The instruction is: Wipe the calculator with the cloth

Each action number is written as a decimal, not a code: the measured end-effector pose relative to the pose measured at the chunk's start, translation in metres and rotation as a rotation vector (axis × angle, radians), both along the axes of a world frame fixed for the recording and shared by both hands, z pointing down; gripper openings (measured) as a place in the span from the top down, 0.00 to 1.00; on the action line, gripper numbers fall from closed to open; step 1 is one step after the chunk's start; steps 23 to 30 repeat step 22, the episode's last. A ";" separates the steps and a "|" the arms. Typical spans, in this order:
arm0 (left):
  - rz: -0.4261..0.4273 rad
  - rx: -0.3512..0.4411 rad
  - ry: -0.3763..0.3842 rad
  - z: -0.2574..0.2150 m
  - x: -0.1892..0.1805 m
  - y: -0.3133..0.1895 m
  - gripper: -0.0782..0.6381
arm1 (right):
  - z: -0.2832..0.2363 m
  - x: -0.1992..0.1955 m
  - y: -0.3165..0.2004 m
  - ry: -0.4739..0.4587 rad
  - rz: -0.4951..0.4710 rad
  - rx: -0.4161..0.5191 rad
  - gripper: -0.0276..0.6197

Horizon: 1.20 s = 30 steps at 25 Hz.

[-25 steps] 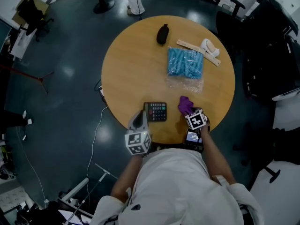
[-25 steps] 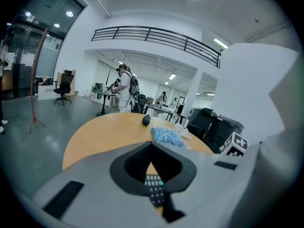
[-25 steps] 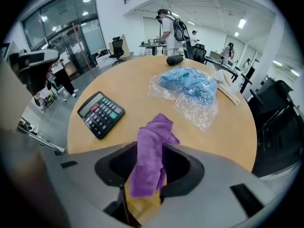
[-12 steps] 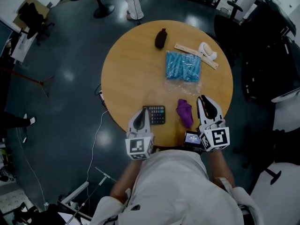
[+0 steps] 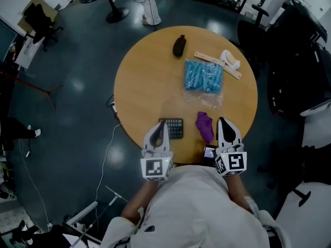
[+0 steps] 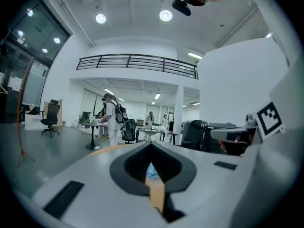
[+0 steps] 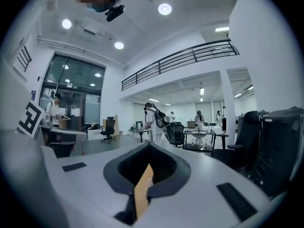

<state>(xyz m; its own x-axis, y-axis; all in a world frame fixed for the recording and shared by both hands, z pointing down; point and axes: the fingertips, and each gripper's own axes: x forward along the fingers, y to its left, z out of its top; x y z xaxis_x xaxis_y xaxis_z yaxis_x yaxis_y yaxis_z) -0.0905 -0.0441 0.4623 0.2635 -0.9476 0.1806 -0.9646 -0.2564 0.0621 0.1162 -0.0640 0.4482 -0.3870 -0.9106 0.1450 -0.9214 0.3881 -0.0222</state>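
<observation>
A dark calculator (image 5: pixel 174 128) lies near the front edge of the round wooden table (image 5: pixel 145 81). Just to its right lies a crumpled purple cloth (image 5: pixel 204 125). My left gripper (image 5: pixel 163 123) hovers at the calculator's left corner, jaws shut and empty. To the right of the cloth is my right gripper (image 5: pixel 224 120). Its jaws have just been closing and are now shut with nothing between them. Both gripper views look out level across the room, with the left gripper (image 6: pixel 151 145) and right gripper (image 7: pixel 148 146) showing closed jaws and neither the calculator nor the cloth.
Farther back on the table lie a blue packet (image 5: pixel 203 76) on clear plastic, a black pouch (image 5: pixel 179 46), a wooden strip (image 5: pixel 217 63) and a white object (image 5: pixel 230 58). A small lit device (image 5: pixel 209 152) sits at the front edge. People and office chairs stand beyond the table.
The right gripper let go of the purple cloth, rose and swung from pointing down to level, to the cloth's right. The cloth stays on the table. The left gripper also lifted.
</observation>
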 end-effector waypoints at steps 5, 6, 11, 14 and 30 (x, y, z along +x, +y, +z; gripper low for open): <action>0.007 -0.012 0.003 0.004 0.002 0.004 0.88 | -0.004 -0.006 0.004 0.007 -0.030 0.020 0.93; 0.003 -0.022 0.004 0.005 0.002 0.004 0.88 | -0.006 -0.006 0.003 0.007 -0.031 0.027 0.93; 0.012 0.007 0.005 0.004 0.004 0.005 0.88 | -0.010 -0.005 0.003 -0.001 -0.033 0.043 0.93; 0.010 0.005 0.008 0.000 0.004 0.006 0.88 | -0.014 -0.002 0.004 -0.005 -0.033 0.058 0.93; 0.009 0.002 0.014 -0.004 0.005 0.008 0.88 | -0.022 0.002 0.006 -0.005 -0.033 0.082 0.93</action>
